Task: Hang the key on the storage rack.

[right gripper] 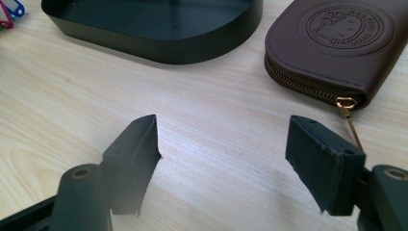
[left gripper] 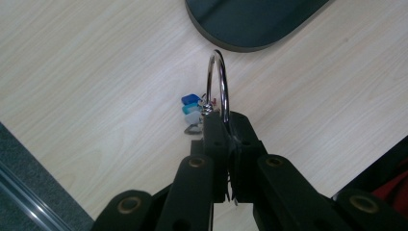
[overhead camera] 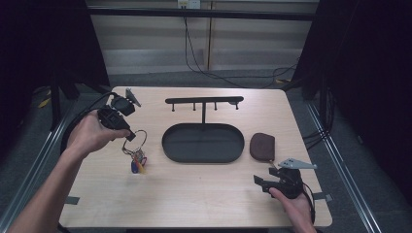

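Lifting the key ring with our left gripper pinched tight on it; right gripper waits open. Next we hang it on the rack.

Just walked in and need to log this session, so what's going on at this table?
A person works with a gripper in each hand. The left gripper is shut on a metal key ring with coloured tags hanging from it, held just above the wooden table. The right gripper rests open near a brown zip pouch. A black oval tray with a hook rack stands in the middle.
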Available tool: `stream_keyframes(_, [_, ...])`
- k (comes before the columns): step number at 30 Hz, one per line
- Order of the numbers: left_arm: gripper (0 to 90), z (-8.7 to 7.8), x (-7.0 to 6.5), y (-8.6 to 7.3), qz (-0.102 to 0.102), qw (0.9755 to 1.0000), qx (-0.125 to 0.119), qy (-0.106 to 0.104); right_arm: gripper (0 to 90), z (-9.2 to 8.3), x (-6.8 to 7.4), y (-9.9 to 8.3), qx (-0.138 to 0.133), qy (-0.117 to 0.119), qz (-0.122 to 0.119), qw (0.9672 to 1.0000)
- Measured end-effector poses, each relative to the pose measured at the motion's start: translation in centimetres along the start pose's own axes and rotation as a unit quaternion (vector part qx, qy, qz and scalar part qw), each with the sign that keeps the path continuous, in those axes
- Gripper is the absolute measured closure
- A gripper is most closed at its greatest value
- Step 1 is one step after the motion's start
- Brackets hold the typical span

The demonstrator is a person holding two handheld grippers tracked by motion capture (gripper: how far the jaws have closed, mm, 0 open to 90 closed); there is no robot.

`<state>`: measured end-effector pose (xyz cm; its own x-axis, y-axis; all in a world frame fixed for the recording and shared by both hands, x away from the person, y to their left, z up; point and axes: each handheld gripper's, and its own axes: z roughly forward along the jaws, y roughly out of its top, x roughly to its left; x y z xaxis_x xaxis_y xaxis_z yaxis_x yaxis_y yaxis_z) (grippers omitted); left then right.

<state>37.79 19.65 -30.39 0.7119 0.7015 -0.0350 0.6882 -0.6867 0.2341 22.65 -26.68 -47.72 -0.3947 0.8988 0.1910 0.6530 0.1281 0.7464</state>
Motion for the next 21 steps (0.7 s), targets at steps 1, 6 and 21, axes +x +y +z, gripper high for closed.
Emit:
stream_keyframes(1, [88.1, -0.1, 0.0, 0.1, 0.0, 1.0, 0.0, 0.005, 27.2, 0.0, 0.0, 0.0, 0.0, 0.0, 0.0, 1.0])
stream_keyframes(6, [88.1, -0.7, 0.2, 0.3, -0.006, 1.0, -0.001, 0.007, 27.2, 0.1, 0.0, 0.0, 0.003, -0.001, 0.004, 1.0])
stream_keyframes(21, [88.1, -2.5, -0.1, 1.4, -0.008, 0.9993, -0.033, -0.016, 27.2, 0.1, 0.0, 0.0, 0.005, -0.001, 0.004, 1.0])
